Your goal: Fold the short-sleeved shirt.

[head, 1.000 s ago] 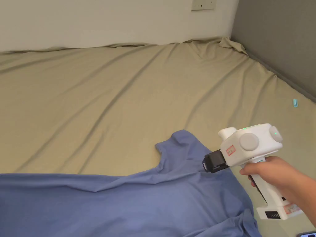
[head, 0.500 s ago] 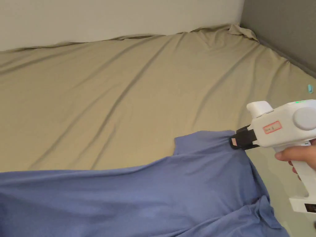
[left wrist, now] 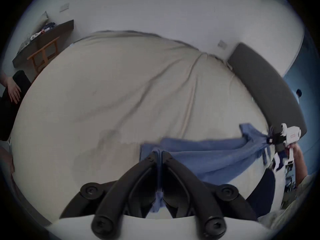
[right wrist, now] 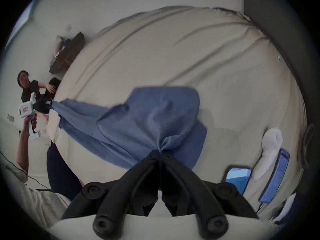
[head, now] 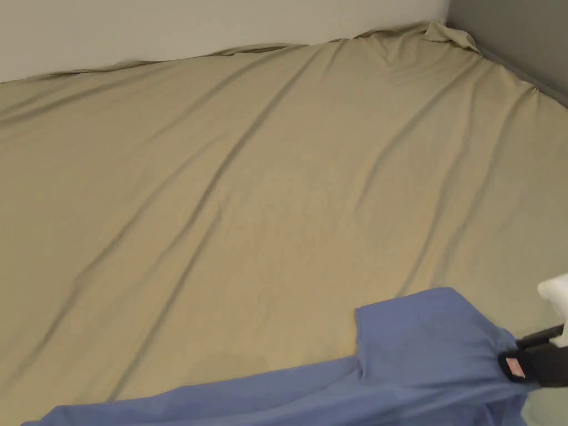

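A blue short-sleeved shirt point(head: 427, 355) is stretched low over the near edge of the beige bed point(head: 266, 183). My right gripper point(head: 513, 366) is shut on the shirt's right end, at the head view's lower right. In the right gripper view the jaws point(right wrist: 161, 152) pinch bunched blue cloth point(right wrist: 155, 115), and the left gripper point(right wrist: 49, 103) holds the far end. In the left gripper view my left gripper point(left wrist: 159, 152) is shut on a shirt edge point(left wrist: 199, 157), and the right gripper point(left wrist: 269, 140) pulls the other end.
A dark grey headboard point(head: 516, 39) borders the bed on the right. Two lit phones point(right wrist: 239, 176) and a white object point(right wrist: 271, 139) lie on the bed's near right. Another person point(right wrist: 29, 88) sits beside the bed's far left, near a dark shelf point(left wrist: 43, 39).
The right gripper has pulled the shirt's right end rightward and toward the bed's near edge. The head camera has tilted, so the shirt now sits low in the picture.
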